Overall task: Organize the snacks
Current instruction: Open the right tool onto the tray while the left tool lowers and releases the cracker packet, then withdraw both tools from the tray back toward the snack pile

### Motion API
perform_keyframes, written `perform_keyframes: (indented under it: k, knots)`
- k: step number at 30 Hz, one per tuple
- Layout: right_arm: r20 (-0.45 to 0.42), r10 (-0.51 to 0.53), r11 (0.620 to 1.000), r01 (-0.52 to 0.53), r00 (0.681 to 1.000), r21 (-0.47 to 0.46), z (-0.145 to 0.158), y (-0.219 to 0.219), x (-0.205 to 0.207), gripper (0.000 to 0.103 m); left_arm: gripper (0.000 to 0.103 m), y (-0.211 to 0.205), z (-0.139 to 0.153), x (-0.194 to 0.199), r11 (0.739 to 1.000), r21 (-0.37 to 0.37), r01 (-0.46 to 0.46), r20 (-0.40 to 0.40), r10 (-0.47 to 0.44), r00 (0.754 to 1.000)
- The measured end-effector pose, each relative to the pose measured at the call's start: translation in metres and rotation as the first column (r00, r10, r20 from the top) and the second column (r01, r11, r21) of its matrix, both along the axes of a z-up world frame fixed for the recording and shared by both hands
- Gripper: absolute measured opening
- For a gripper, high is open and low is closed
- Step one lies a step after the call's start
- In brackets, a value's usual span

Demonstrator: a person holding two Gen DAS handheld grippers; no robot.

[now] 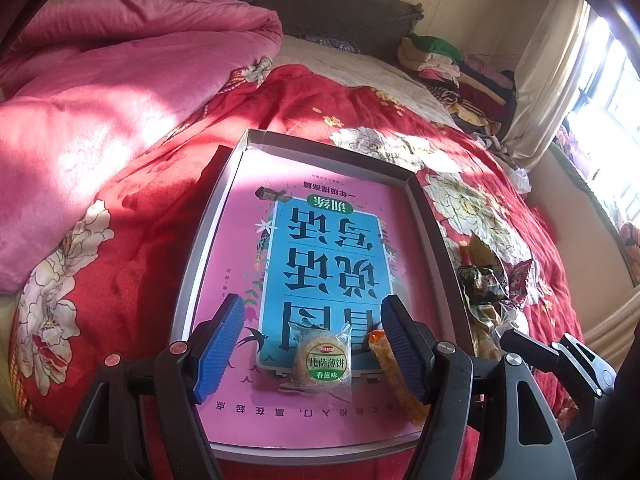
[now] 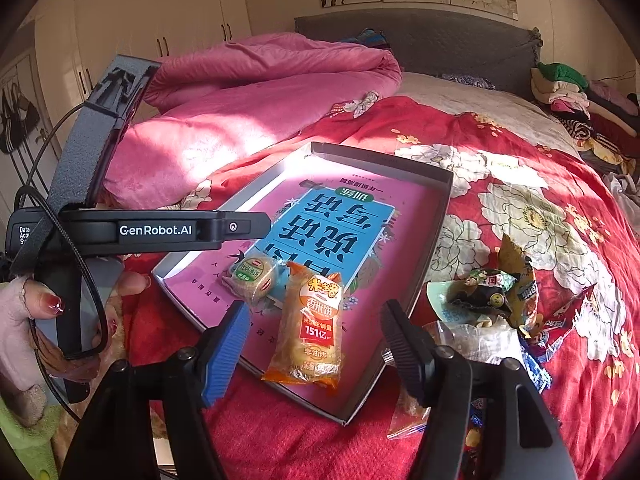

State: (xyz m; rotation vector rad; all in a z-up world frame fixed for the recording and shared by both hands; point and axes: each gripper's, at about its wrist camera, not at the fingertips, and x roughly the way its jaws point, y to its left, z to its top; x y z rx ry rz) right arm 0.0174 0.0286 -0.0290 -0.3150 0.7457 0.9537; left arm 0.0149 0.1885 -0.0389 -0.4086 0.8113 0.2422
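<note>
Seen from the left wrist, the left tool (image 1: pixel 312 344) stands with its jaws wide, and nothing is pressed between the blue pads (image 1: pixel 218 344). Just ahead of the tips, between them, lies a round biscuit packet (image 1: pixel 322 360) with a green label, flat on the pink book cover that lines the shallow box (image 1: pixel 208 248). The packet's crimped ends run toward and away from the tool. Beside the tool's right finger lies an orange rice-cracker packet (image 1: pixel 394 380), half hidden by that finger, its long axis roughly along the finger. The box's long axis runs away from the tool across the red floral bedspread (image 1: pixel 140 200). Off to the tool's right, outside the box, sits a heap of loose snack wrappers (image 1: pixel 492 284).

From the right wrist, the right tool (image 2: pixel 312 340) is likewise spread wide and grips nothing. The orange rice-cracker packet (image 2: pixel 310 328) lies between and just ahead of its tips, inside the box (image 2: pixel 432 240), long axis pointing away from the tool and slightly left. The round biscuit packet (image 2: pixel 254 278) sits just beyond it to the left, touching or nearly so. The wrapper heap (image 2: pixel 488 300) lies to the right, on the bedspread (image 2: pixel 520 184). At far left a hand (image 2: pixel 48 312) holds the left tool's body.
</note>
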Motion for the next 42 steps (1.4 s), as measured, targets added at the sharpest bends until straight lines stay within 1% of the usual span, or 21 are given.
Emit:
perform_keyframes:
  k: [5,9,14,22,28,35,42]
  knots:
    - [0.021,-0.020,1.000,0.020,1.000,0.016,0.008,-0.007,0.004,0.070,0.075,-0.005,0.014,-0.004,1.000,0.016,0.026,0.068,-0.027,0.997]
    - [0.040,-0.045,0.998,0.044,0.998,0.036,0.015,-0.016,0.009,0.071,0.075,-0.013,0.019,-0.004,0.998,0.031,0.059,0.090,-0.062,0.994]
    - [0.060,-0.085,0.995,0.081,0.995,0.056,0.024,-0.028,0.016,0.074,0.075,-0.018,0.024,-0.007,0.996,0.043,0.077,0.125,-0.082,0.989]
    - [0.078,-0.154,0.985,0.147,0.985,0.093,0.036,-0.050,0.028,0.075,0.075,-0.027,0.028,-0.007,0.993,0.057,0.107,0.143,-0.115,0.983]
    - [0.097,-0.206,0.975,0.197,0.974,0.101,0.044,-0.070,0.037,0.075,0.075,-0.040,0.031,-0.007,0.985,0.088,0.147,0.155,-0.160,0.975]
    - [0.124,-0.266,0.961,0.253,0.956,0.116,0.053,-0.094,0.046,0.075,0.075,-0.053,0.032,-0.008,0.976,0.103,0.190,0.159,-0.204,0.966]
    - [0.124,-0.324,0.942,0.307,0.938,0.137,0.060,-0.116,0.057,0.076,0.075,-0.064,0.034,-0.010,0.969,0.116,0.219,0.169,-0.237,0.957]
